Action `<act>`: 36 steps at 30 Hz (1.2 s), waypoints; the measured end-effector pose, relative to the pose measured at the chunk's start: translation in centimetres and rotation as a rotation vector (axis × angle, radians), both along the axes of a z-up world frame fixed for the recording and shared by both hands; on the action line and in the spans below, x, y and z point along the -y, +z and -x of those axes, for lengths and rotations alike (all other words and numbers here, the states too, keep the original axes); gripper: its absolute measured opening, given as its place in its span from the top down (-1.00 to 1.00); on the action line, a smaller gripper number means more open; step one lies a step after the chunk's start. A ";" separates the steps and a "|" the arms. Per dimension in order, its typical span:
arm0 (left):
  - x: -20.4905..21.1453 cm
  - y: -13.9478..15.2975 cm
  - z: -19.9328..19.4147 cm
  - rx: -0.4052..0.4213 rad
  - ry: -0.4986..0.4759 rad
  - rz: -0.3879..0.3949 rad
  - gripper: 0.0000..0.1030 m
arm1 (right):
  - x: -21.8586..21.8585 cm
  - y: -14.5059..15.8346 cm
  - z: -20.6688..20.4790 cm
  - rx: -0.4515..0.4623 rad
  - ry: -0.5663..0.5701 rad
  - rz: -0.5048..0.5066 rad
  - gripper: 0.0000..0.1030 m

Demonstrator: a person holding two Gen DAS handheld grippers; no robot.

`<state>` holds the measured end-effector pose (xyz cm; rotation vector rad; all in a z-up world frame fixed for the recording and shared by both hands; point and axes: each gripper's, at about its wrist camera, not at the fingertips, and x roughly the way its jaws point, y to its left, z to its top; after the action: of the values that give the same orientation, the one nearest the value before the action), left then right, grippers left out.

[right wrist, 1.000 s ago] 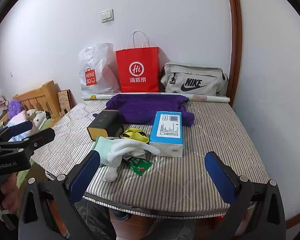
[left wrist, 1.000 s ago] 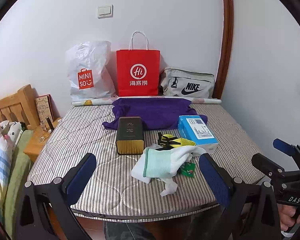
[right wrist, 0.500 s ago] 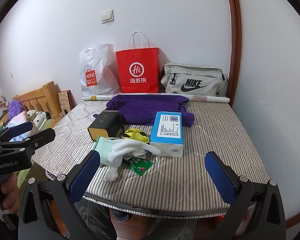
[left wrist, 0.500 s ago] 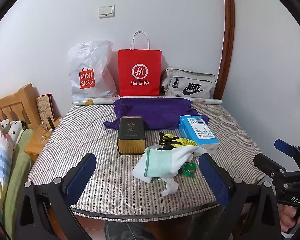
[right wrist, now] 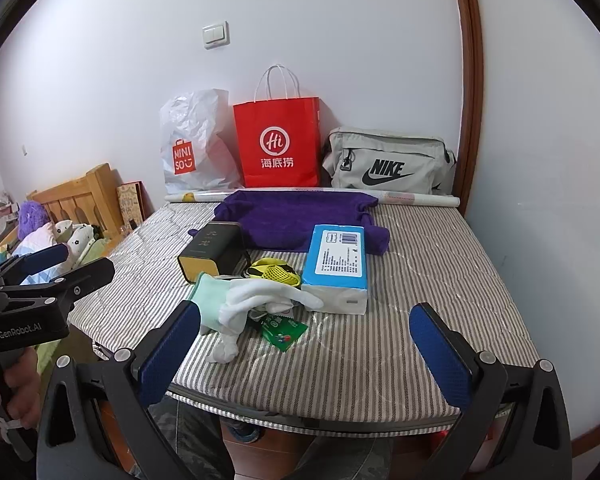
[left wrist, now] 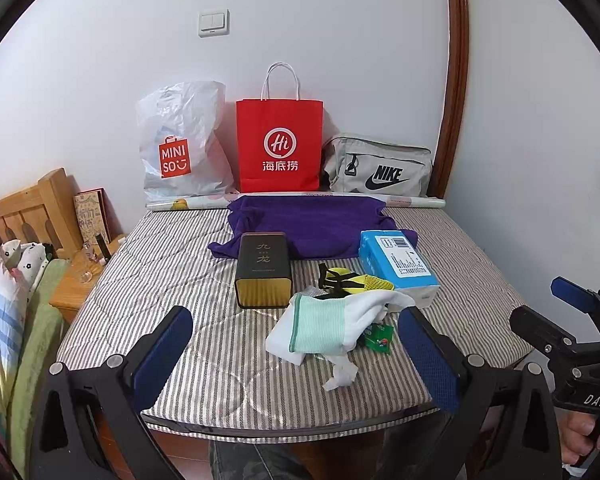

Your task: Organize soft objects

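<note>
A white glove with a mint cuff (left wrist: 332,320) (right wrist: 244,300) lies crumpled near the front of the striped mattress (left wrist: 172,280) (right wrist: 420,280). Behind it is a yellow mesh item with black straps (left wrist: 356,280) (right wrist: 276,272). A purple towel (left wrist: 312,224) (right wrist: 296,216) is spread at the back. My left gripper (left wrist: 296,356) (right wrist: 48,268) is open, held off the mattress's front edge, nothing between its pads. My right gripper (right wrist: 304,356) (left wrist: 556,312) is open too, to the right of the left one, also short of the glove.
A black and gold tin (left wrist: 263,276) (right wrist: 214,252), a blue and white box (left wrist: 398,266) (right wrist: 338,264) and a green packet (left wrist: 376,338) (right wrist: 282,330) surround the glove. A Miniso bag (left wrist: 180,144), a red paper bag (left wrist: 279,148) and a grey Nike bag (left wrist: 376,168) line the wall. A bedside shelf (left wrist: 76,280) stands left.
Both grippers have crept slightly and stay open; the view has shifted a little. Nothing on the mattress has moved.
</note>
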<state>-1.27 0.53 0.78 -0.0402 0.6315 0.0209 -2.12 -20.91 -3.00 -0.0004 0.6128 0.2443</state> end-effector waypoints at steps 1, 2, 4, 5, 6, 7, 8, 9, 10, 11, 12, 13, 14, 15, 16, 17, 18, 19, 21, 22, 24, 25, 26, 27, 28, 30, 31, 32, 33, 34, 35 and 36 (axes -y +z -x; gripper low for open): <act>0.0 0.0 0.0 0.000 0.001 0.000 -1.00 | 0.0 0.0 0.0 0.000 0.000 -0.001 -1.00; 0.0 0.0 0.0 0.000 0.002 0.000 -1.00 | 0.0 0.0 0.0 0.000 0.000 0.000 -1.00; 0.0 0.0 0.0 0.000 0.002 0.000 -1.00 | -0.1 0.1 0.1 0.002 0.000 0.000 -1.00; 0.1 0.0 0.0 -0.001 0.001 0.000 -1.00 | -0.1 0.1 0.2 0.002 0.000 -0.001 -1.00; 0.1 0.0 0.0 0.000 0.001 -0.001 -1.00 | -0.1 0.1 0.2 0.003 0.001 -0.002 -1.00; 0.1 0.0 0.0 -0.001 0.002 -0.001 -1.00 | -0.1 0.2 0.3 0.004 0.001 -0.002 -1.00; 0.0 0.0 -0.1 -0.002 0.002 -0.001 -1.00 | 0.0 0.2 0.3 0.004 0.001 -0.002 -1.00; 0.0 0.0 0.0 -0.001 0.000 0.000 -1.00 | 0.0 0.2 0.3 0.004 0.001 -0.003 -1.00; 0.0 0.0 0.1 0.000 -0.001 -0.001 -1.00 | -0.1 0.2 0.3 0.004 0.001 -0.004 -1.00; 0.0 0.0 0.1 0.001 -0.001 -0.002 -1.00 | 0.0 0.2 0.3 0.004 0.002 -0.005 -1.00; 0.0 0.0 0.1 0.000 0.000 -0.003 -1.00 | 0.0 0.2 0.3 0.004 0.004 -0.004 -1.00; -0.1 0.0 0.1 0.000 0.001 -0.003 -1.00 | 0.0 0.2 0.3 0.006 0.004 -0.002 -1.00; -0.1 0.0 0.2 0.001 0.002 -0.005 -1.00 | 0.0 0.3 0.3 0.008 0.004 -0.001 -1.00; -0.2 0.0 0.3 0.002 0.002 -0.006 -1.00 | 0.0 0.3 0.3 0.009 0.005 -0.001 -1.00; -0.3 0.1 0.3 0.002 0.003 -0.006 -1.00 | 0.1 0.3 0.4 0.009 0.005 -0.001 -1.00; -0.3 0.1 0.4 0.002 0.004 -0.007 -1.00 | 0.1 0.3 0.4 0.009 0.005 -0.002 -1.00; -0.3 0.2 0.6 0.004 0.005 -0.008 -1.00 | 0.1 0.3 0.4 0.009 0.004 -0.001 -1.00; -0.3 0.2 0.6 0.004 0.004 -0.007 -1.00 | 0.0 0.3 0.4 0.009 0.004 -0.001 -1.00; -0.2 0.2 0.6 0.004 0.004 -0.009 -1.00 | 0.1 0.3 0.4 0.010 0.006 -0.001 -1.00; -0.2 0.2 0.6 0.004 0.005 -0.009 -1.00 | 0.1 0.4 0.5 0.011 0.006 -0.001 -1.00; -0.2 0.3 0.6 0.004 0.004 -0.009 -1.00 | 0.0 0.4 0.6 0.013 0.008 -0.001 -1.00; -0.2 0.3 0.6 0.004 0.005 -0.010 -1.00 | 0.0 0.5 0.7 0.013 0.008 -0.001 -1.00; -0.2 0.3 0.6 0.004 0.006 -0.011 -1.00 | 0.0 0.4 0.7 0.013 0.008 -0.002 -1.00; -0.2 0.3 0.6 0.004 0.005 -0.011 -1.00 | 0.0 0.5 0.7 0.014 0.009 -0.003 -1.00; -0.3 0.3 0.7 0.004 0.005 -0.011 -1.00 | 0.0 0.5 0.7 0.015 0.009 -0.004 -1.00; -0.2 0.3 0.6 0.005 0.006 -0.011 -1.00 | 0.1 0.5 0.8 0.015 0.010 -0.005 -1.00; -0.2 0.3 0.6 0.005 0.006 -0.011 -1.00 | 0.1 0.5 0.8 0.016 0.010 -0.005 -1.00; -0.2 0.3 0.6 0.004 0.006 -0.010 -1.00 | 0.1 0.5 0.8 0.016 0.009 -0.005 -1.00; -0.2 0.3 0.6 0.004 0.006 -0.011 -1.00 | 0.1 0.6 0.8 0.016 0.008 -0.006 -1.00; -0.2 0.3 0.6 0.004 0.006 -0.011 -1.00 | 0.1 0.6 0.8 0.016 0.008 -0.007 -1.00; -0.2 0.2 0.6 0.004 0.006 -0.011 -1.00 | 0.1 0.6 0.9 0.016 0.008 -0.008 -1.00; -0.2 0.3 0.6 0.004 0.005 -0.012 -1.00 | 0.1 0.5 0.9 0.017 0.008 -0.007 -1.00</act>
<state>-1.92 0.74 1.04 -0.0303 0.6273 0.0292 -3.05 -21.03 -2.47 0.0021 0.5952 0.2541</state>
